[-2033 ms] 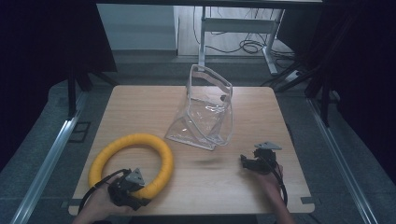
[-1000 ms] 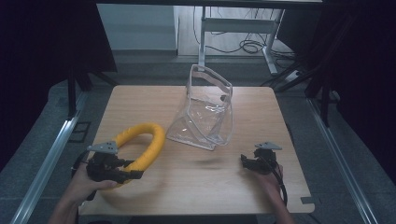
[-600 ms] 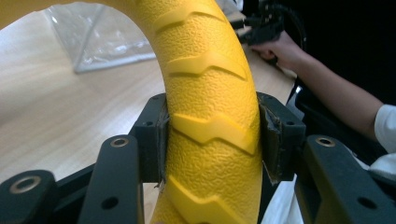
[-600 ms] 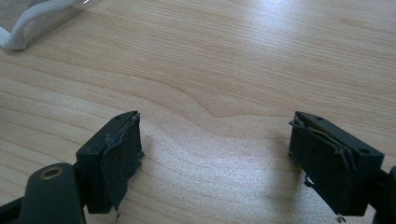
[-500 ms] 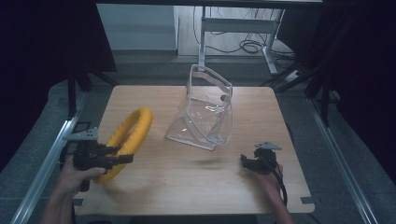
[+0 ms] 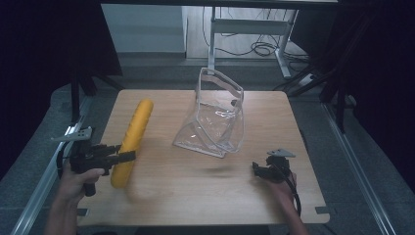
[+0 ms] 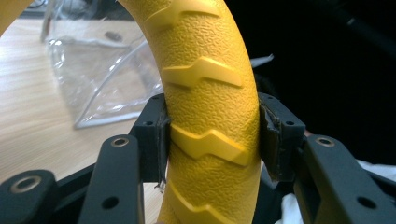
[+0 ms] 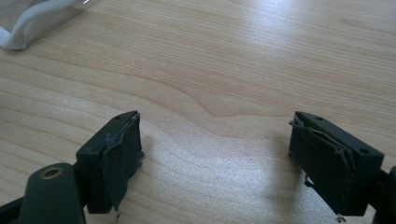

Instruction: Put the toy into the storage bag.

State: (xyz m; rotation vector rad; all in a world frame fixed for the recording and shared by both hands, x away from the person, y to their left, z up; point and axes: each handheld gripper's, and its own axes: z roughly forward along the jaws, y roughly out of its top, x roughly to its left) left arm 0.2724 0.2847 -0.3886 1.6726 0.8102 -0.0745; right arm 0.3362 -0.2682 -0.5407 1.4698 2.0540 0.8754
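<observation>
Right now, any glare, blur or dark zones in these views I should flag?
High view: surroundings nearly black, soft focus overall, highlights on the clear bag. Left gripper view: yellow ring sharp in the left gripper, right side black, bag blurry. Right gripper view: pale sheen on the table, right gripper crisp.

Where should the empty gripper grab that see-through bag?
Best bet: the clear bag stands with its mouth up, so the white-edged top rim is the thin, stiff part. The right gripper, open over the table, could come from the bag's right side and pinch that rim.
</observation>
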